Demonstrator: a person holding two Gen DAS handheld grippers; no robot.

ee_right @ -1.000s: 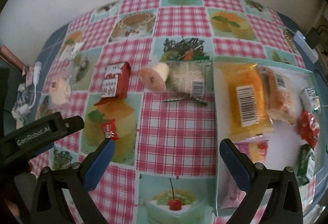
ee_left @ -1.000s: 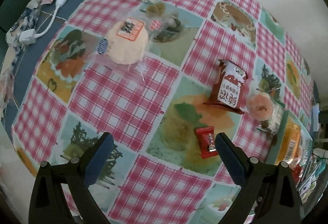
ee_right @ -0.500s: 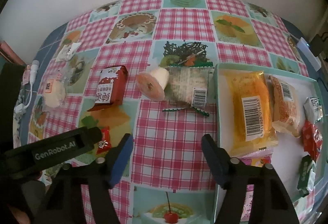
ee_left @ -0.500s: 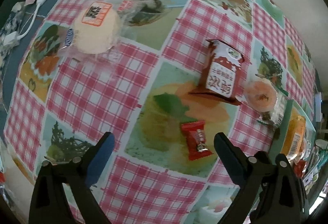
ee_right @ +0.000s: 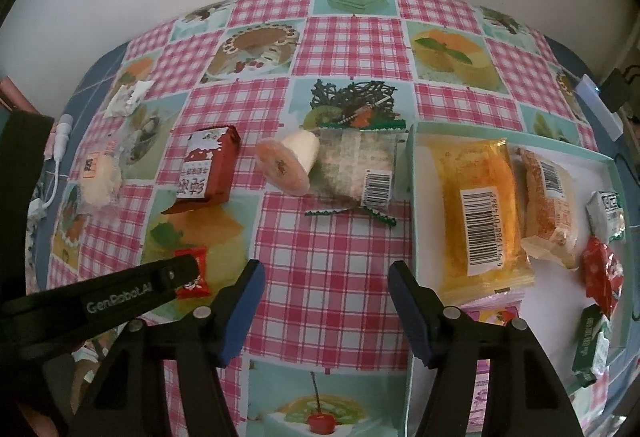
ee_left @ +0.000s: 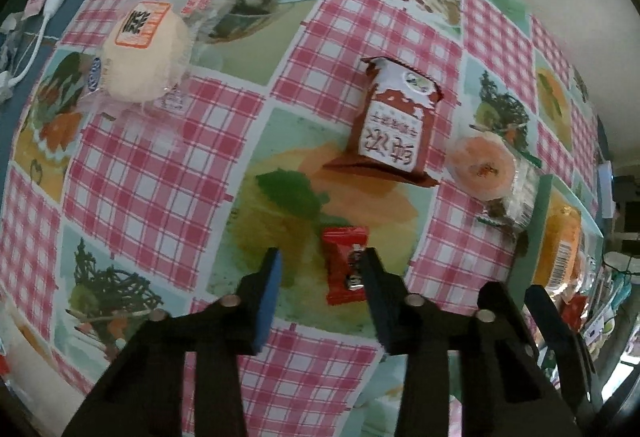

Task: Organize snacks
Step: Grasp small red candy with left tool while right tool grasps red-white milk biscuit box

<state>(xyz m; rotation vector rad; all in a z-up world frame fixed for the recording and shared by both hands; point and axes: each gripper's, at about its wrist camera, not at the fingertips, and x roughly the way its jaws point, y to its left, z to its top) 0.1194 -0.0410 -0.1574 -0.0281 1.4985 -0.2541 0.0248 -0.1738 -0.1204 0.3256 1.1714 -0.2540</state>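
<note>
Red foil marks the small candy packet (ee_left: 345, 264) on the table (ee_left: 156, 173), between the closing left tongs (ee_left: 320, 269); one pad touches it, grip unfinished. Next, I'd judge, lift it to the teal tray (ee_right: 516, 148). Right tongs (ee_right: 326, 285) hang half-open, empty. "GenRobot.AI" reads on the left tool.

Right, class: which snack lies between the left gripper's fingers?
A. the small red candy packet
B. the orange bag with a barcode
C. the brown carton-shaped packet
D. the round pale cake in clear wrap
A: the left gripper is closing around the red candy packet, which lies on the tablecloth between its fingers; the other snacks lie apart from it.
</note>
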